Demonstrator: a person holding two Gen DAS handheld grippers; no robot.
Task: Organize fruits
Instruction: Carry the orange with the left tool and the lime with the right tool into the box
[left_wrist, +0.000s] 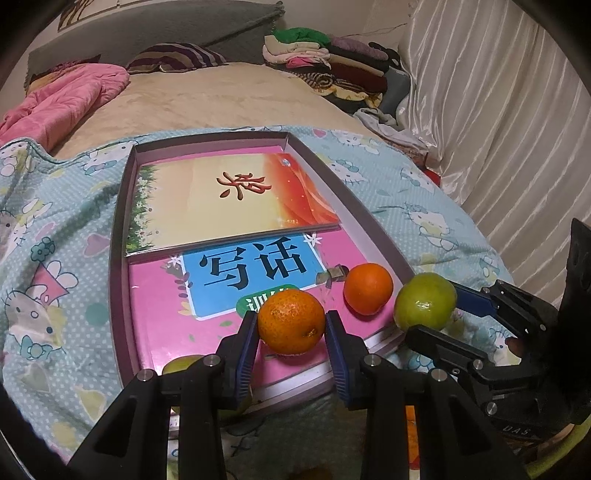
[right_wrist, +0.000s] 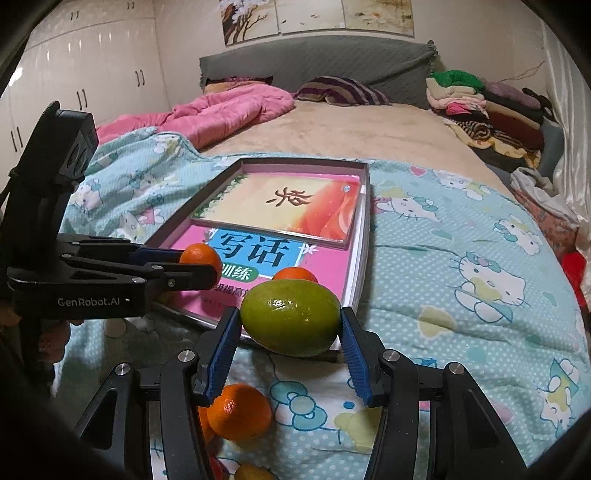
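My left gripper (left_wrist: 291, 325) is shut on an orange tangerine (left_wrist: 291, 320) and holds it above the near end of a shallow box (left_wrist: 118, 229) lined with books. A second tangerine (left_wrist: 368, 288) lies in the box at its near right corner. My right gripper (right_wrist: 290, 325) is shut on a green citrus fruit (right_wrist: 290, 316), held just off the box's near edge; it shows in the left wrist view (left_wrist: 424, 301) too. The left gripper and its tangerine (right_wrist: 199, 256) show at the left of the right wrist view.
Loose tangerines (right_wrist: 238, 411) lie on the Hello Kitty blanket (right_wrist: 461, 280) below my right gripper, and a green fruit (left_wrist: 181, 365) lies under my left one. A pink quilt (left_wrist: 62, 107) and stacked clothes (left_wrist: 332, 66) lie at the bed's far end.
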